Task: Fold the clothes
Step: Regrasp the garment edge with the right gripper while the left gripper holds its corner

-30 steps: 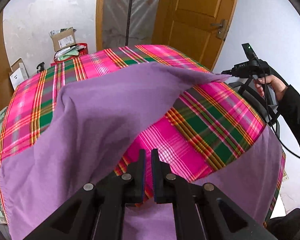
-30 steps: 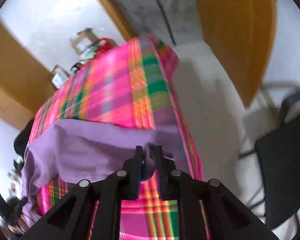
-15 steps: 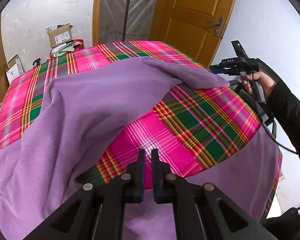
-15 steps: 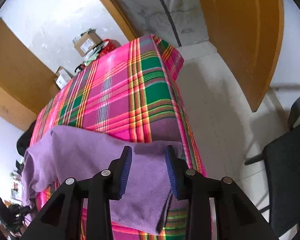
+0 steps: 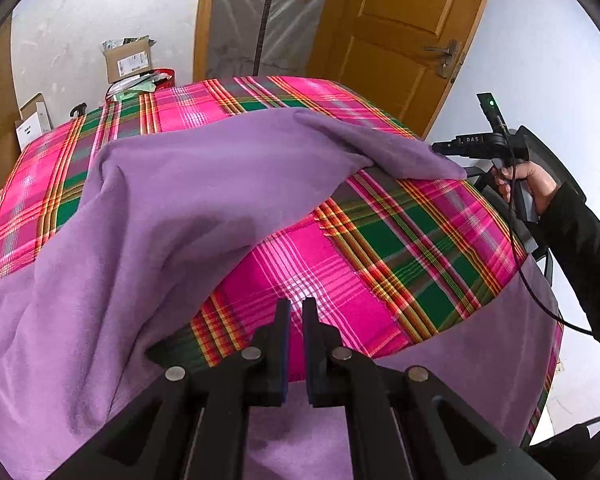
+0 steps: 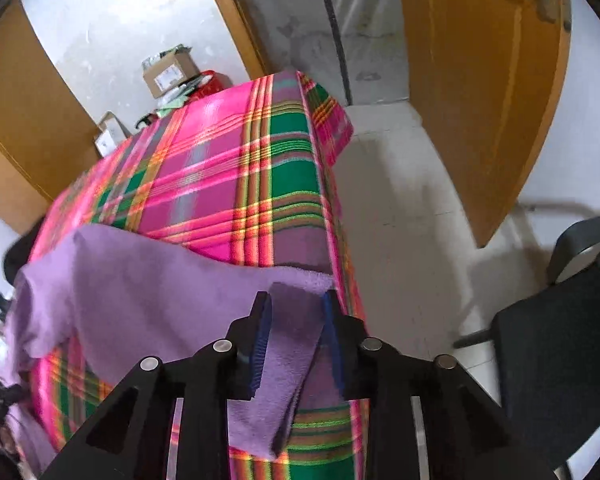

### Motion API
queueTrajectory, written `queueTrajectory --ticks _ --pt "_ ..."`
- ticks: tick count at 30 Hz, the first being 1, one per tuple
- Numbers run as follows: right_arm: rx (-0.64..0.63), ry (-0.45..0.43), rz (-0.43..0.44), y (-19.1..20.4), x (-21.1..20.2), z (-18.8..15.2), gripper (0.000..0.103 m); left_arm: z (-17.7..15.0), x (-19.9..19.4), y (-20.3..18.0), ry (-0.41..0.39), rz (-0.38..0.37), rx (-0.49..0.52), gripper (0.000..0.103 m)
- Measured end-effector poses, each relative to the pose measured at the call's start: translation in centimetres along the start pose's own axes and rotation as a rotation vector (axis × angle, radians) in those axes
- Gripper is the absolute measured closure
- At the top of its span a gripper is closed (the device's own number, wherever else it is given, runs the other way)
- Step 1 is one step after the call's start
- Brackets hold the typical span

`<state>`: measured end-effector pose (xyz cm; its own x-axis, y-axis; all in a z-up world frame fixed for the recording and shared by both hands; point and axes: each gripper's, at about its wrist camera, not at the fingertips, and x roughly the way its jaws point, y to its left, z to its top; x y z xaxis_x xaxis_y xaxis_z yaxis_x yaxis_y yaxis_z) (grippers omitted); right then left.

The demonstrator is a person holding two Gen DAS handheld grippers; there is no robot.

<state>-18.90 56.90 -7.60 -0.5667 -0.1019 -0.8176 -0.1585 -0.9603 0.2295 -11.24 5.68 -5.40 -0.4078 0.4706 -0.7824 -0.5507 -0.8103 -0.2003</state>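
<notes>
A purple cloth (image 5: 180, 208) lies spread over the plaid-covered table (image 5: 380, 248), with one fold carried across to the far right edge. My left gripper (image 5: 296, 312) is at the near side, jaws shut, and the cloth's near edge runs up into them. My right gripper (image 6: 296, 308) is open at the table's right edge. The purple cloth's corner (image 6: 288, 344) lies loose between its blue pads (image 6: 262, 328), draped over the edge. In the left wrist view the right gripper (image 5: 460, 147) sits just past that corner, held by a hand (image 5: 528, 180).
A wooden door (image 5: 400, 32) and a plastic-covered doorway stand behind the table. Cardboard boxes (image 5: 128, 60) and a red bin sit on the floor at the far left. A black chair (image 6: 560, 340) stands on the floor right of the table.
My right gripper has opened and let go of the cloth corner, which has dropped onto the table's right edge. The cloth has settled flatter. My left gripper stays shut in place.
</notes>
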Motion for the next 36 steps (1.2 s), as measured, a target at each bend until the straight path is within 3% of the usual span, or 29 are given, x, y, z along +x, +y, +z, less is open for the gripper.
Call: queueTrajectory --ticks 1,3,7,11,14,16,18,22,26,29,32,36 --pt "-0.007 -0.005 -0.014 0.1 0.0 0.0 0.093 0.0 0.0 0.0 0.0 -0.001 -0.002 0.098" --pt "-0.017 -0.018 -0.019 0.1 0.1 0.2 0.097 -0.1 0.0 -0.1 -0.001 -0.003 -0.007 0.098" --pt "-0.007 -0.082 -0.028 -0.8 -0.6 2.6 0.098 -0.1 -0.3 0.2 -0.008 0.003 -0.024 0.098" --pt "0.007 -0.152 -0.062 -1.9 -1.2 8.3 0.097 0.0 -1.0 0.7 -0.024 0.02 -0.047 0.098" --pt "0.035 -0.136 -0.086 -2.4 -0.5 11.4 0.093 0.0 -1.6 1.1 -0.038 0.035 -0.064 0.098" --pt "0.063 -0.121 -0.104 -2.8 0.1 11.7 0.092 0.0 -2.0 1.3 -0.047 0.045 -0.075 0.098" --pt "0.135 -0.127 -0.069 -3.9 0.0 10.6 0.09 0.1 -2.3 1.6 -0.057 0.055 -0.086 0.098" --pt "0.339 -0.096 0.084 -7.0 0.5 5.6 0.069 0.7 -1.0 1.3 -0.047 0.093 -0.039 0.098" --pt "0.552 -0.003 0.274 -8.8 2.4 0.5 0.068 1.2 0.3 1.0 -0.036 0.132 0.009 0.098" --pt "0.636 0.009 0.415 -8.6 3.9 -0.7 0.066 1.7 1.3 0.7 -0.029 0.161 0.046 0.092" --pt "0.625 -0.016 0.414 -7.8 4.2 -0.3 0.06 2.1 2.4 0.5 -0.021 0.189 0.082 0.088" --pt "0.66 -0.049 0.439 -8.0 4.9 0.3 0.06 2.6 4.2 -0.2 0.005 0.215 0.138 0.086"
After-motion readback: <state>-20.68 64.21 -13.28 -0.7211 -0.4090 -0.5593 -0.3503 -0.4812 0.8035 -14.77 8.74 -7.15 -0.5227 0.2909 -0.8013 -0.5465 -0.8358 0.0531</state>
